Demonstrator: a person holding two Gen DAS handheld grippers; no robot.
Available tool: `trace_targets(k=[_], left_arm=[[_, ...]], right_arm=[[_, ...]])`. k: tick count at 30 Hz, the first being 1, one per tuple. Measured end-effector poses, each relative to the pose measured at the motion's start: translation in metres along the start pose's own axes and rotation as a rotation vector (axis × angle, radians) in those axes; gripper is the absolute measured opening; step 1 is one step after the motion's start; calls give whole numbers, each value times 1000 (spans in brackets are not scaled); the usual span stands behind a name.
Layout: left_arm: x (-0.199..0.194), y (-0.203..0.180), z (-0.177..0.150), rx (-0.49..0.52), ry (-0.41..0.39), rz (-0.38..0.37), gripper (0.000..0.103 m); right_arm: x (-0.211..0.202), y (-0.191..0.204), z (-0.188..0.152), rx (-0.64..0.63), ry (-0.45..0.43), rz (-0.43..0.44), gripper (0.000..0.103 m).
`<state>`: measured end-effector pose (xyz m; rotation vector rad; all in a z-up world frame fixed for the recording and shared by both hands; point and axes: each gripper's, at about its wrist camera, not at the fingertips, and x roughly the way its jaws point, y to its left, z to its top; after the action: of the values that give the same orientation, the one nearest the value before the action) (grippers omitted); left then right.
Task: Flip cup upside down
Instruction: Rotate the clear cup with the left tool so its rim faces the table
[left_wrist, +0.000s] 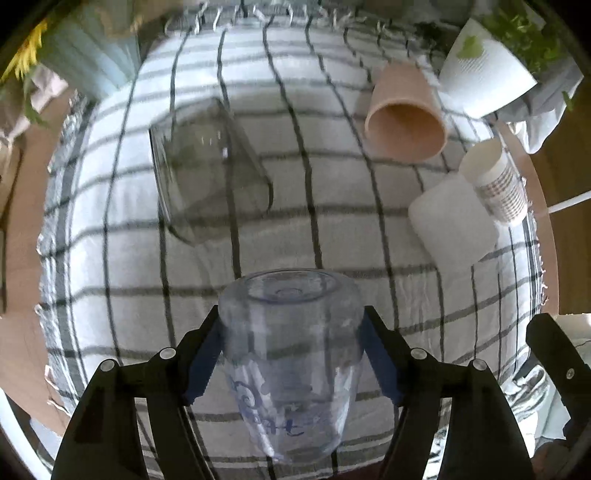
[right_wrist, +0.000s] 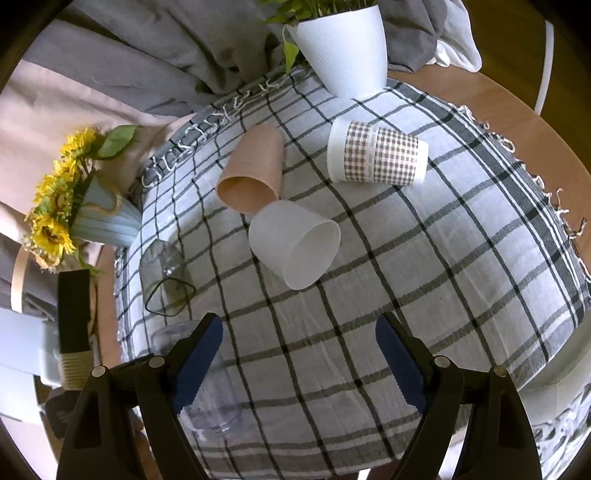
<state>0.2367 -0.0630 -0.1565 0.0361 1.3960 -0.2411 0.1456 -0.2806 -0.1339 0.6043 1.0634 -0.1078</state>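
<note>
gripping the clear cup with blue lettering (left_wrist: 291, 354) in my left tool (left_wrist: 291, 332), i have its two blue pads pressed against the cup's sides, one on each side. the cup's flat base points away from my wrist and its lettered part lies nearer the camera; it is held above the checked cloth (left_wrist: 332, 229) on the table (left_wrist: 22, 258). in my right wrist view the same cup shows only as a faint clear shape at the lower left, partly behind my right tool's left finger.

my right tool (right_wrist: 299, 354) is spread wide with nothing between its blue pads (right_wrist: 399, 362), hovering over the checked cloth.

several other cups lie on their sides on the cloth. a smoky clear cup (left_wrist: 207, 173) lies toward the left. a pink cup (right_wrist: 253, 171) and a frosted white cup (right_wrist: 295, 243) lie just beside each other near the middle, the pink one's rim close to the white one's base; i cannot tell if they touch. a paper cup with a checked band (right_wrist: 376, 153) lies apart from them, toward the white planter (right_wrist: 343, 44) at the far edge. a pale blue vase with sunflowers (right_wrist: 99, 221) stands off the cloth's left edge.
</note>
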Motion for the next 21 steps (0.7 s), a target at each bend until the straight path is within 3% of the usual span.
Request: trace_targets(k=[8, 15, 21], left_arm=[[-29, -5, 8, 15, -142, -6, 71], [-31, -23, 4, 32, -203, -26, 71], [-34, -29, -14, 65, -224, 0, 71]], right_arm=[[-16, 1, 10, -12, -48, 15, 85], [-23, 0, 10, -30, -63, 13, 85], [-25, -8, 4, -56, -54, 5, 85]])
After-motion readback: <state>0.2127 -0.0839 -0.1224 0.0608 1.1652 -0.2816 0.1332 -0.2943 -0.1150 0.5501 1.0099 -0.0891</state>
